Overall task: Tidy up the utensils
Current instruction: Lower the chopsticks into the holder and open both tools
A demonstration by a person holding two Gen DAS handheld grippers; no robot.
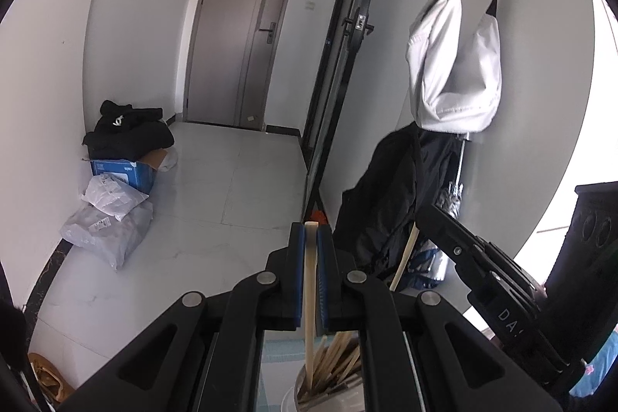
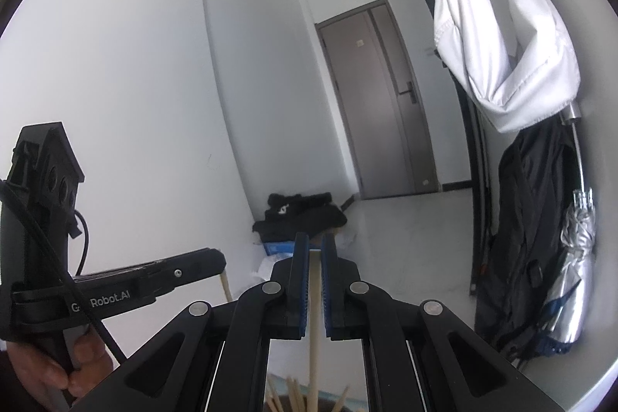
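Each gripper, left (image 1: 311, 230) and right (image 2: 314, 242), is clamped on an upright chopstick (image 1: 310, 296) (image 2: 314, 327) directly above the cup (image 1: 305, 392), the left one's tip lower.

Two tongs (image 1: 311, 230), one door (image 1: 239, 37), one white bag (image 1: 452, 64), one umbrella (image 2: 575, 280)

Pale tiled floor (image 1: 216, 203) with blue box (image 1: 127, 172), dark clothes (image 1: 127, 134) atop, plastic parcels (image 1: 104, 222) beside.
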